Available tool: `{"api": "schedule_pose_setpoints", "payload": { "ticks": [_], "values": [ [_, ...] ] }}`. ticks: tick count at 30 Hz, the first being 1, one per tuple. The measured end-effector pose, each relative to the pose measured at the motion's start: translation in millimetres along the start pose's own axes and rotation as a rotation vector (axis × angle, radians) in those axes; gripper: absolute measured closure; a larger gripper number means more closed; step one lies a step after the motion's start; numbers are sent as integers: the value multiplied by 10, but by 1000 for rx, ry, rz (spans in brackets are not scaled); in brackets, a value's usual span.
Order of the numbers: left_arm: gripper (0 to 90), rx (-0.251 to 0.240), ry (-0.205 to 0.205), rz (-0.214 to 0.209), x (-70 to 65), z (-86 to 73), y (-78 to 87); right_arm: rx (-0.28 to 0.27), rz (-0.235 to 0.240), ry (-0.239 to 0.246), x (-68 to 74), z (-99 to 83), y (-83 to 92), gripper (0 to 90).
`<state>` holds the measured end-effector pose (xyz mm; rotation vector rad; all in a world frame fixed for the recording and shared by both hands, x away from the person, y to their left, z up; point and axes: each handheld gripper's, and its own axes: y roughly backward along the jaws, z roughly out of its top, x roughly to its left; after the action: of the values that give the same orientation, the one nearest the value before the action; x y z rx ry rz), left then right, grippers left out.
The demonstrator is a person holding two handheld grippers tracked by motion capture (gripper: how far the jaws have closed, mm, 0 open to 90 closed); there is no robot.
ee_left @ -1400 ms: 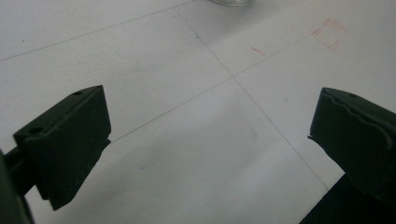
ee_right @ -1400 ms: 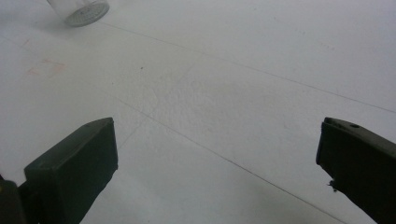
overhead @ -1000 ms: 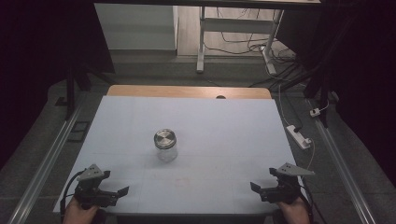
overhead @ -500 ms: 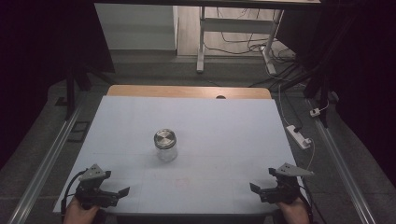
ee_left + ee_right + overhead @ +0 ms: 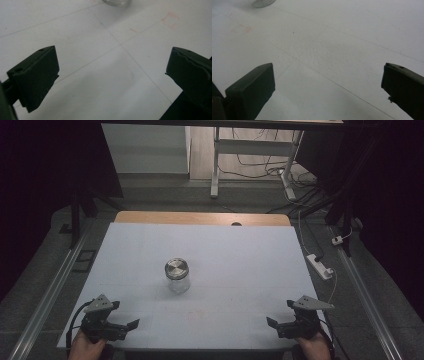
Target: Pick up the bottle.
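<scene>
jar [image 5: 177, 275]: mid-table, apparently lidded | left gripper [image 5: 131, 325], right gripper [image 5: 270, 322]: jaws spread, near edge | path: bare

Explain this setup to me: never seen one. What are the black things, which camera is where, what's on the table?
There is no robot arm here. A person holds a pair of hand-held tongs in each hand. In the high view, from a camera above the person's side of the table, the left tongs sit at the near left corner and the right tongs at the near right.

The other two pictures come from cameras riding on the tongs. Each looks along its own two black jaws: the left tongs and the right tongs both stand wide open and hold nothing.

On the white table stands one glass jar with a metal lid, upright near the middle, apart from both tongs. Its base peeks in at the top of each gripper view.
</scene>
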<state>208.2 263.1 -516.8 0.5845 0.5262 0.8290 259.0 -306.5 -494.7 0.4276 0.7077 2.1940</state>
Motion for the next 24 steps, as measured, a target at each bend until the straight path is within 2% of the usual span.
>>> {"api": "schedule_pose_setpoints", "payload": {
  "ticks": [7,24],
  "values": [
    [0,-31,-12,-15,14,47,-6,1,1,-4,-4,0,-3,0],
    [0,-54,-40,-39,34,143,-61,3,3,-1,-5,1,-8,0]
  ]
}}
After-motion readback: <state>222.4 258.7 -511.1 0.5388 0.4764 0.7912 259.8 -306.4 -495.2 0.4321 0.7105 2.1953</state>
